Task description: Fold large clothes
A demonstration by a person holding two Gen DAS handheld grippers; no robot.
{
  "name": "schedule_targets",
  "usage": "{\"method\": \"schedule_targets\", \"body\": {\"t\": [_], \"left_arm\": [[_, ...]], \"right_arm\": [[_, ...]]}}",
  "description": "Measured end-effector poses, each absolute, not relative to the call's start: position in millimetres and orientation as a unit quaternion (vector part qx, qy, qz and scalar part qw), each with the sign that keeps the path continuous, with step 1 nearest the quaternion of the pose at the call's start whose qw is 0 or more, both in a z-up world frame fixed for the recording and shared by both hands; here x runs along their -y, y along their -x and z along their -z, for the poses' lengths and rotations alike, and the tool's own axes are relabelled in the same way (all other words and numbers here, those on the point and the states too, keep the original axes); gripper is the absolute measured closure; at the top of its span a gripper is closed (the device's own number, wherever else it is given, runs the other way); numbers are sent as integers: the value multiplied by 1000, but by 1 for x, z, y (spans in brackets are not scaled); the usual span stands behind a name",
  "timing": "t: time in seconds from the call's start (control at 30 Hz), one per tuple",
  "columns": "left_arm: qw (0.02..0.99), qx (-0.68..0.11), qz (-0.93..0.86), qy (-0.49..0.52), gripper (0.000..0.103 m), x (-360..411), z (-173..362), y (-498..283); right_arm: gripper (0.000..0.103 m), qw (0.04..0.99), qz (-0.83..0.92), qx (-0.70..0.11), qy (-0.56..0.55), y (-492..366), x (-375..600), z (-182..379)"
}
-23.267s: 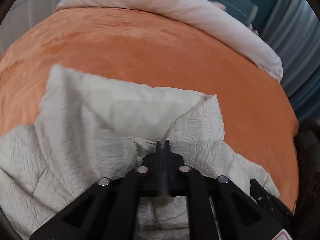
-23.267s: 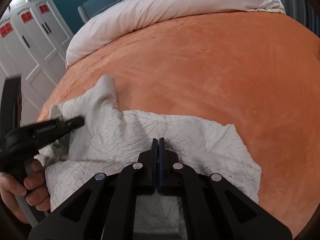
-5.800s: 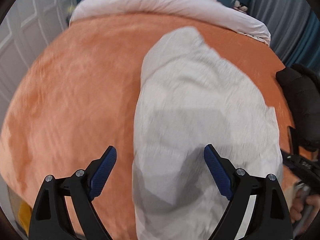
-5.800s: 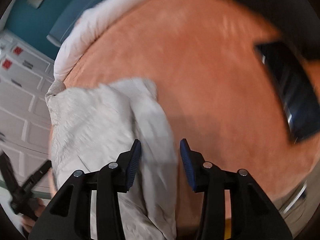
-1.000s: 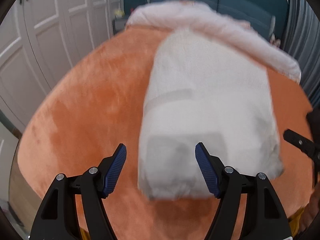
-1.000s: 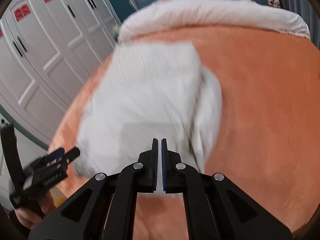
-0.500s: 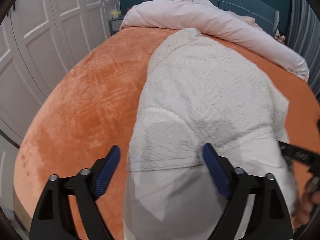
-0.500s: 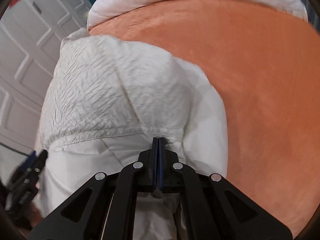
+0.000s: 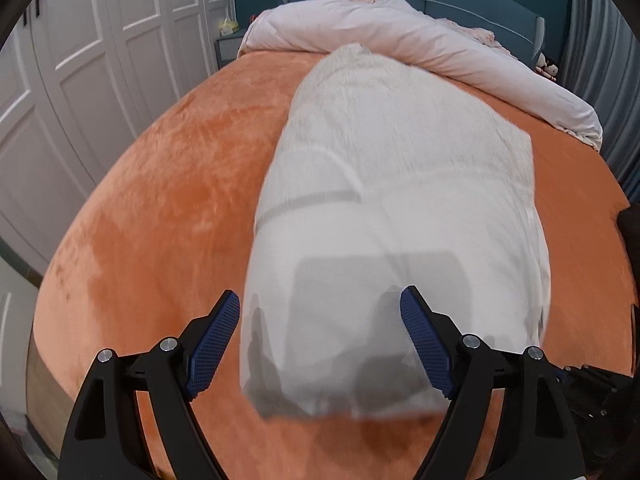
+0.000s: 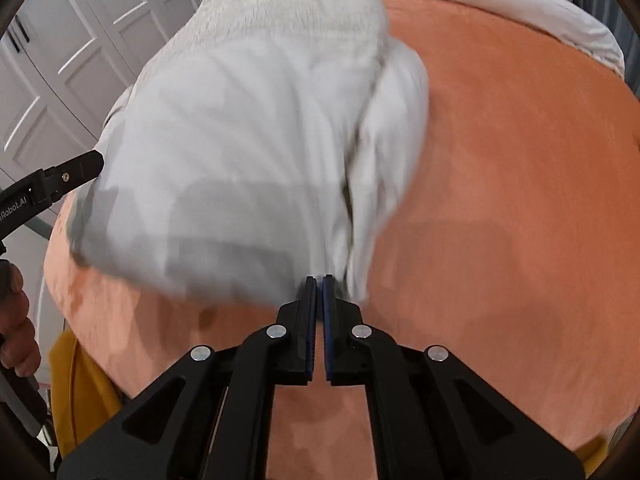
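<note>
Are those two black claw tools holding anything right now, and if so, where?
The right gripper looks shut on the white garment, pinching its near edge by the right corner. The left gripper is open over the garment and holds nothing.

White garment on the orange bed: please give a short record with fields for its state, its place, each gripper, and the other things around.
garment: white garment, folded to a long bundle, blurred
surface: orange blanket on the bed
left gripper: open, fingers astride the near end of the garment
right gripper: shut, tips at the garment's near edge; hold unclear
behind: pale duvet rolled at the bed's head
left side: white wardrobe doors
</note>
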State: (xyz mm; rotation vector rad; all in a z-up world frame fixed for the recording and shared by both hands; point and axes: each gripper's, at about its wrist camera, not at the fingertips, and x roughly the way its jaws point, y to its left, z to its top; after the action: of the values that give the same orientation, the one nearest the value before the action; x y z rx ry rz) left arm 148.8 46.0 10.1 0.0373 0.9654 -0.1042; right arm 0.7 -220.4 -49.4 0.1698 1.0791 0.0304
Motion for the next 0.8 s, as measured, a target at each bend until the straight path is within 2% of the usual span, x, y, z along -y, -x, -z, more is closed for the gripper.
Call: {"method": "schedule_targets", "body": {"t": [0.2, 0.4, 0.43, 0.5, 0.7, 0.8], "left_arm": [[873, -485, 51, -15, 20, -49, 7, -118], [863, -503, 40, -27, 22, -49, 26, -100], [862, -504, 38, -28, 22, -49, 29, -97], [862, -505, 37, -30, 22, -50, 34, -93], [857, -512, 37, -37, 22, -48, 49, -81], [855, -516, 36, -37, 22, -47, 57, -76]], "right_arm": [[99, 861, -11, -499, -102, 23, 222, 36], [98, 871, 2, -479, -110, 25, 215, 29], [97, 871, 3, -479, -110, 25, 215, 31], [88, 873, 11, -476, -107, 29, 224, 29], [87, 874, 23, -475, -98, 41, 224, 39], [80, 875, 26, -474, -95, 44, 221, 45]]}}
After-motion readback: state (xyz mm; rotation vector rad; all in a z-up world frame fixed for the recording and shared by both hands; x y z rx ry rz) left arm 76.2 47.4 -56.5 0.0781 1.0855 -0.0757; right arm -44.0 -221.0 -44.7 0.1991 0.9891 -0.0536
